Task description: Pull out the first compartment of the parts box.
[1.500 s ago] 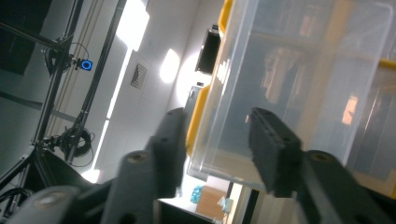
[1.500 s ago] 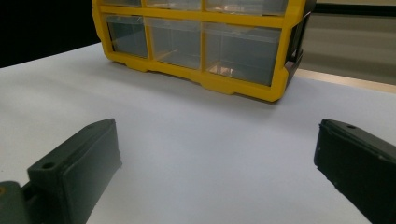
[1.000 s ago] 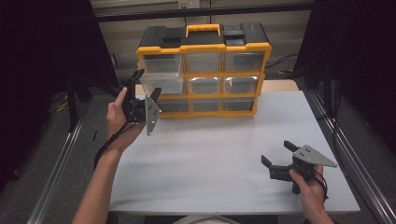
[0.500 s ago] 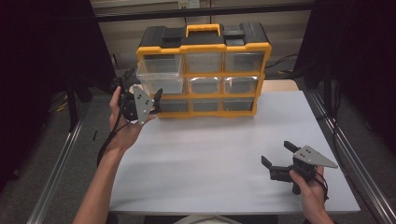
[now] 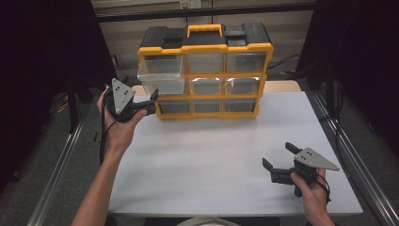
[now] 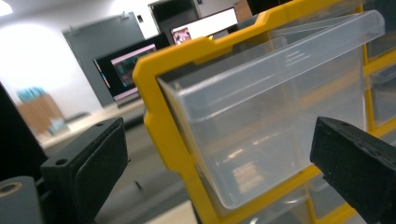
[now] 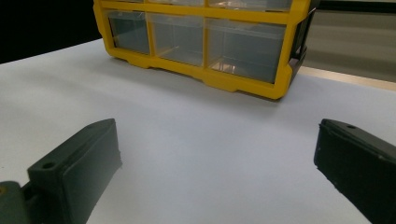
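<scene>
One yellow box of drawers (image 5: pixel 207 70) stands at the far edge of the white table (image 5: pixel 221 155), closer to the far left corner. It has nine clear drawers, three rows of three. It has one yellow handle (image 5: pixel 204 30) on top, with two black latches beside it. One drawer, the top left drawer (image 5: pixel 160 75), sticks out from the box. The other eight are pushed in.

There are two grippers. The left gripper (image 5: pixel 143 104) is held up by the far left corner, just beside the pulled-out drawer. Its jaws have just been opening and now stand spread wide, with nothing pinched between them. The right gripper (image 5: pixel 278 162) rests near the right end of the near edge. Its jaws are spread wide too, over bare table.
</scene>
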Motion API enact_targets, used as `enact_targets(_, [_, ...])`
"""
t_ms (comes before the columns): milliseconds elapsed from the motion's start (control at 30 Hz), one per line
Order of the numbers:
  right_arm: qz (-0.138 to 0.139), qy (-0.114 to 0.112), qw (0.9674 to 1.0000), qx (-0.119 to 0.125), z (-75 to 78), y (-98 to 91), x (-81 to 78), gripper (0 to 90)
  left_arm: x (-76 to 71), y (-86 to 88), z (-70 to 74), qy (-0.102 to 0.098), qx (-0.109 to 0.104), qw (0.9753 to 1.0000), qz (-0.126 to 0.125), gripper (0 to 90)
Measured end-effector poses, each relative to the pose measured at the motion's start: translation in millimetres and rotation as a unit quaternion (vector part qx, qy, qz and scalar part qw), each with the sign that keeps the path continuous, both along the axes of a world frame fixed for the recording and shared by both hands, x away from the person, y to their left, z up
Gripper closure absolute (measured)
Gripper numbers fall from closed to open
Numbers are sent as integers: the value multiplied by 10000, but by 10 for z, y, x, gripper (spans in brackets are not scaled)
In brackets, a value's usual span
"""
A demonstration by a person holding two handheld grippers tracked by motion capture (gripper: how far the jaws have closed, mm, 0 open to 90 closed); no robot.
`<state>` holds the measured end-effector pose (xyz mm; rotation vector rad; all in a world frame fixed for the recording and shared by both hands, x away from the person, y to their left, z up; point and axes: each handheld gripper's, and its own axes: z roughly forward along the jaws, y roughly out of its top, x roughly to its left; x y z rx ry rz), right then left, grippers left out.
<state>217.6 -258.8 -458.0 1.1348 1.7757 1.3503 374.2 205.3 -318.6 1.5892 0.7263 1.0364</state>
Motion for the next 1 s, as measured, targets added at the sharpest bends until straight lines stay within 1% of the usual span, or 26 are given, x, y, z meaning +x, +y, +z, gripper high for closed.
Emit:
enact_targets(67, [-23, 1, 10000, 20, 1, 1, -3, 1, 24, -1, -28, 182, -292, 9994, -34, 42])
enact_targets(100, [-5, -6, 10000, 25, 3, -2, -6, 1, 29, 3, -34, 310, -372, 9988, -12, 42])
enact_targets(133, [17, -3, 10000, 23, 5, -1, -11, 1, 38, 1, -42, 404, -542, 9977, 15, 43])
enact_targets(167, [46, -19, 10000, 25, 7, 1, -15, 1, 41, 5, -45, 504, -646, 9966, 53, 47])
enact_targets(200, [59, -33, 10000, 26, 9, 2, -18, 1, 38, -3, -54, 504, -729, 9960, 122, 46])
enact_targets(233, [60, -44, 10000, 27, 9, 6, -20, 1, 34, 3, -56, 427, -648, 9968, 205, 42])
enact_targets(267, [69, -47, 10000, 29, 10, 7, -21, 1, 31, -2, -63, 370, -621, 9970, 280, 41])
enact_targets(300, [71, -48, 10000, 31, 11, 7, -21, 1, 27, -2, -71, 383, -608, 9969, 324, 41])
enact_targets(367, [67, -46, 10000, 26, 9, 6, -17, 1, 44, 1, -104, 475, -704, 9961, 226, 35])
enact_targets(400, [74, -38, 10000, 13, 9, 4, -16, 1, 56, -8, -127, 538, -790, 9952, 200, 36])
enact_targets(433, [80, -40, 10000, 16, 10, 3, -15, 1, 62, -17, -153, 583, -793, 9949, 199, 36])
enact_targets(467, [68, -47, 10000, 21, 10, 3, -14, 1, 68, -28, -180, 534, -784, 9952, 222, 36])
enact_targets(500, [68, -46, 10000, 25, 10, 2, -13, 1, 69, -39, -212, 443, -761, 9957, 276, 35])
enact_targets(533, [62, -34, 10000, 30, 10, 2, -15, 1, 72, -41, -239, 368, -678, 9964, 356, 34])
enact_targets(567, [48, -37, 10000, 39, 10, 4, -18, 1, 74, -45, -262, 360, -671, 9963, 398, 31])
enact_targets(600, [58, -47, 10000, 44, 11, 4, -21, 1, 81, -39, -287, 345, -725, 9962, 346, 25])
enact_targets(633, [57, -57, 10000, 48, 13, 4, -25, 1, 83, -32, -310, 384, -791, 9957, 304, 24])
enact_targets(667, [59, -44, 10000, 54, 13, 4, -28, 1, 82, -32, -334, 432, -866, 9948, 332, 25])
enact_targets(700, [38, -48, 10000, 55, 13, 2, -28, 1, 83, -19, -350, 464, -829, 9949, 330, 25])
enact_targets(767, [26, -58, 10000, 53, 12, -1, -25, 1, 79, 0, -391, 458, -860, 9940, 490, 30])
enact_targets(800, [23, -55, 10000, 51, 12, -1, -24, 1, 85, 18, -404, 521, -867, 9933, 560, 33])
enact_targets(833, [15, -54, 10000, 55, 12, -1, -23, 1, 93, 42, -416, 609, -985, 9917, 564, 33])
enact_targets(867, [0, -47, 10000, 66, 14, -3, -26, 1, 102, 64, -438, 622, -1099, 9906, 527, 33])
enact_targets(900, [19, -40, 10000, 67, 15, -6, -29, 1, 100, 76, -462, 642, -1065, 9907, 549, 33])
enact_targets(967, [11, -35, 10000, 78, 17, -14, -36, 1, 82, 82, -523, 609, -885, 9925, 585, 33])
enact_targets(1000, [-6, -33, 9999, 102, 18, -14, -39, 1, 73, 82, -560, 570, -850, 9932, 552, 33])
